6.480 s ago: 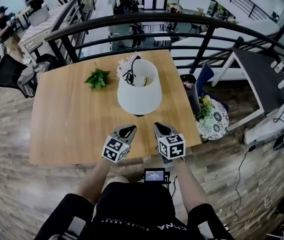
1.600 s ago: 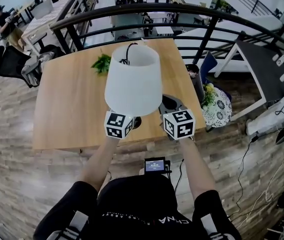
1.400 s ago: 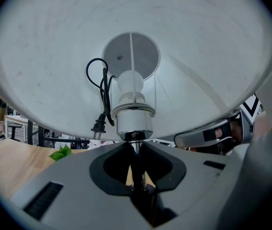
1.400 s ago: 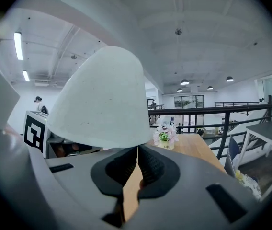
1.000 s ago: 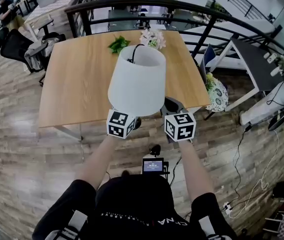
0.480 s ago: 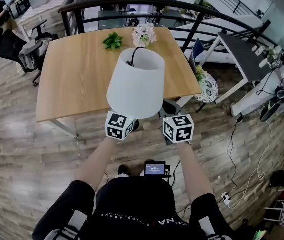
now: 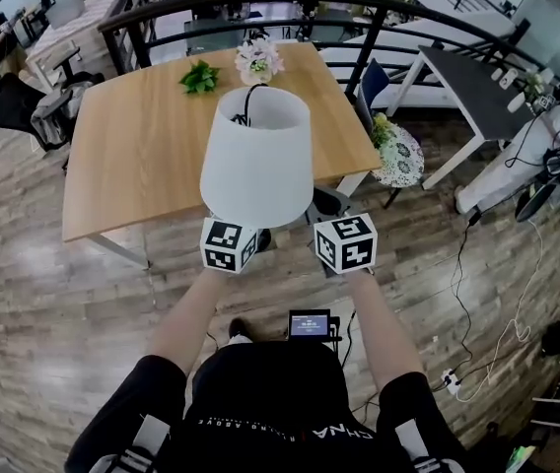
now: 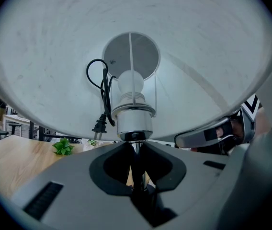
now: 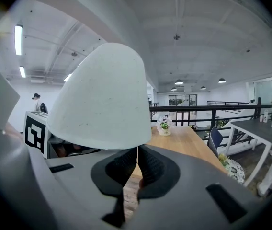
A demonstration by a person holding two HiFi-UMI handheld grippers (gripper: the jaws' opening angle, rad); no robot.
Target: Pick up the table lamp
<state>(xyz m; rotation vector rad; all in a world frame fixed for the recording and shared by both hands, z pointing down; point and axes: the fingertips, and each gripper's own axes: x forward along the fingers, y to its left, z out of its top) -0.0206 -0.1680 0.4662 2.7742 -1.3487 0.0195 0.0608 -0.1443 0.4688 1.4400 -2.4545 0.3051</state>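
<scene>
From the head view, the white-shaded table lamp point(image 7: 256, 166) is held upright over the brown plank floor point(image 7: 63, 304), just off the near edge of the light wooden table point(image 7: 142, 166). Its long axis is vertical, with the shade's narrow open top uppermost and the dark base below. The left gripper point(image 7: 233, 239) and right gripper point(image 7: 327, 210) flank its foot.

The left gripper view looks up into the shade. The jaws are clamped on the thin metal stem point(image 8: 135, 150) under the chrome socket point(image 8: 134, 123), with the round bulb point(image 8: 130, 83) above and a black plug cord point(image 8: 100, 109) hanging beside it.

In the right gripper view the jaws are drawn together to a slit, with the shade's rim just above them.
</scene>
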